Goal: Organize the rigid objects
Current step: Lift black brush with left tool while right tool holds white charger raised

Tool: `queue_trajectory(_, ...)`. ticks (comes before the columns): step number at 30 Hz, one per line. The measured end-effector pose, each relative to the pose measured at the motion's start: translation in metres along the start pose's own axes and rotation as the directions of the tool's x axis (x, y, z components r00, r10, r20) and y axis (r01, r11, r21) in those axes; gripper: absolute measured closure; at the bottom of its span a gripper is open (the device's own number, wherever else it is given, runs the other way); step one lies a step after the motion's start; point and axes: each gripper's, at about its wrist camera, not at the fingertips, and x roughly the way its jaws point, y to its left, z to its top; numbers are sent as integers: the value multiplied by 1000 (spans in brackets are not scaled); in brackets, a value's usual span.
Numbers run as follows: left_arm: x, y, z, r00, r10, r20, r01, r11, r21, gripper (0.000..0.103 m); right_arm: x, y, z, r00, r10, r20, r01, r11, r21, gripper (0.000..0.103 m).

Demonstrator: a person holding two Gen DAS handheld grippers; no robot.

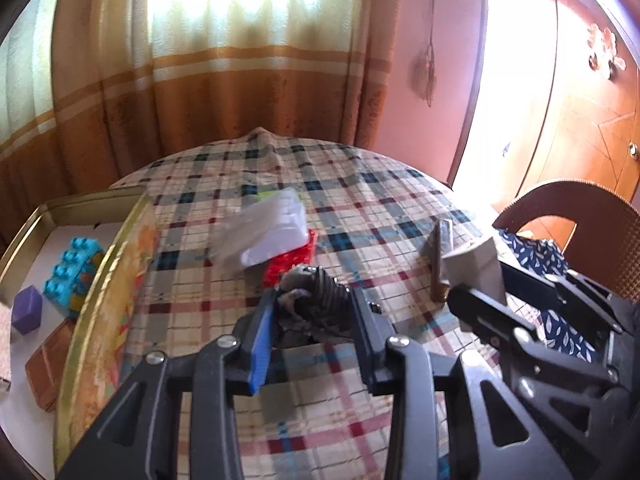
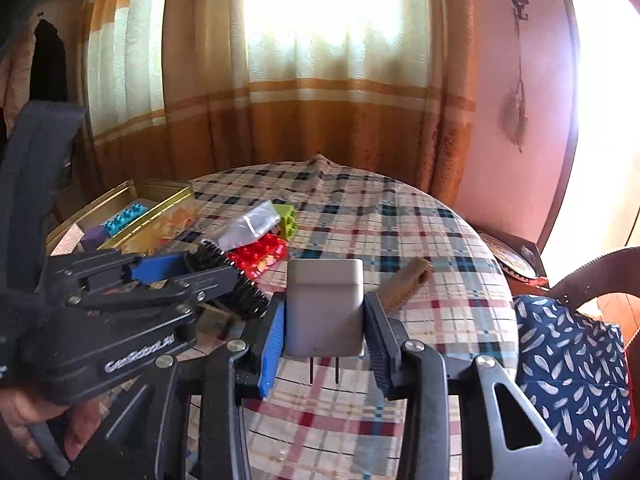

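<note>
My left gripper (image 1: 314, 300) is shut on a dark ribbed object (image 1: 326, 290) just above the plaid tablecloth (image 1: 360, 208); its left end looks grey and lumpy. In the right wrist view the same ribbed object (image 2: 240, 286) sticks out past the left gripper's fingers (image 2: 208, 280). My right gripper (image 2: 325, 306) is shut on a white plug adapter (image 2: 325, 288), prongs pointing back toward the camera. From the left wrist view that adapter (image 1: 478, 266) appears at the right.
An open gold tin (image 1: 24, 240) at the left holds a blue brick (image 1: 70, 268), a purple cube (image 1: 27, 309) and a brown block (image 1: 46, 364); its lid (image 1: 108, 320) leans on the rim. A clear bag (image 1: 268, 228) lies over a red brick (image 1: 292, 262). A brown block (image 2: 406, 286) and a chair (image 1: 576, 216) are at the right.
</note>
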Motion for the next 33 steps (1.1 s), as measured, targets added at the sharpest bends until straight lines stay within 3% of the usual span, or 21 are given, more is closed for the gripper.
queue_trajectory(10,-16,29,-4,998,42,47,-39,997,-66,69,20,22,16,999,39,-7,-39,999,37,62)
queue_trajectory(17,-23,40,-9,998,48,48,-43,995,-92,69,28,24,8,997,62,-50,-60,997,46,62)
queue_trajectory(33,-32,49,-20,997,55,62,-48,993,-106,69,18,28,9,997,74,-6,-74,997,13,63)
